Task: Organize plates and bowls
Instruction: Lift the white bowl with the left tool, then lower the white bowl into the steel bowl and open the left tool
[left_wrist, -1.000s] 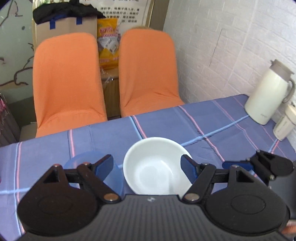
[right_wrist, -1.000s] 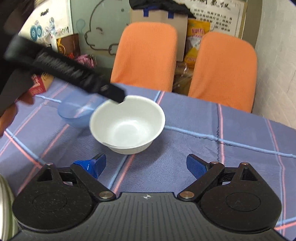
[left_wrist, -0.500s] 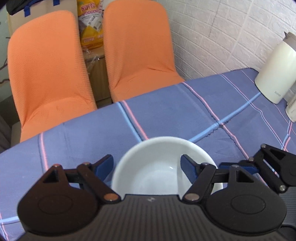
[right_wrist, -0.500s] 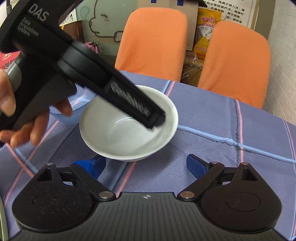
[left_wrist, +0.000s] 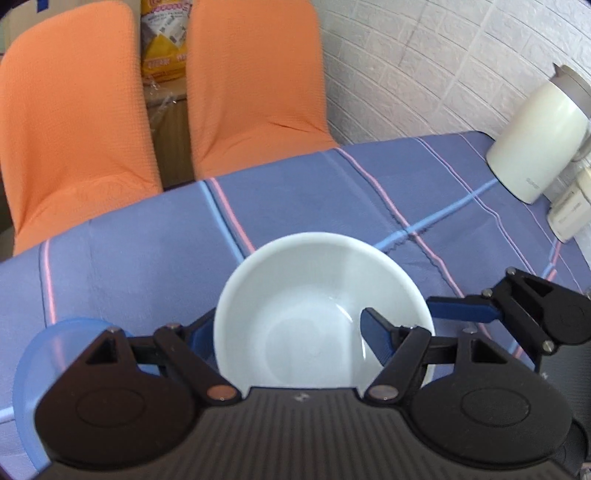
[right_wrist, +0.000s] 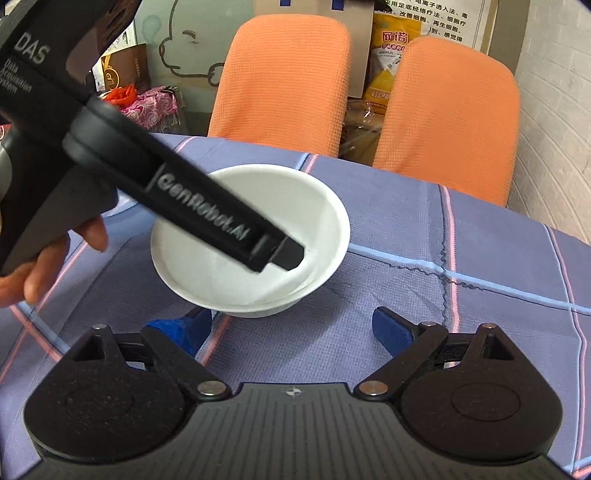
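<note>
Clearly, the left tool (left_wrist: 291, 334) grips the white bowl's (left_wrist: 321, 295) rim above the worktop (left_wrist: 295, 192), while the right tool (right_wrist: 291, 325) gapes empty.

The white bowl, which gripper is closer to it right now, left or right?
Left. The left gripper has one finger inside the white bowl and one outside its rim. The right gripper sits open just short of the bowl, not touching it.
</note>
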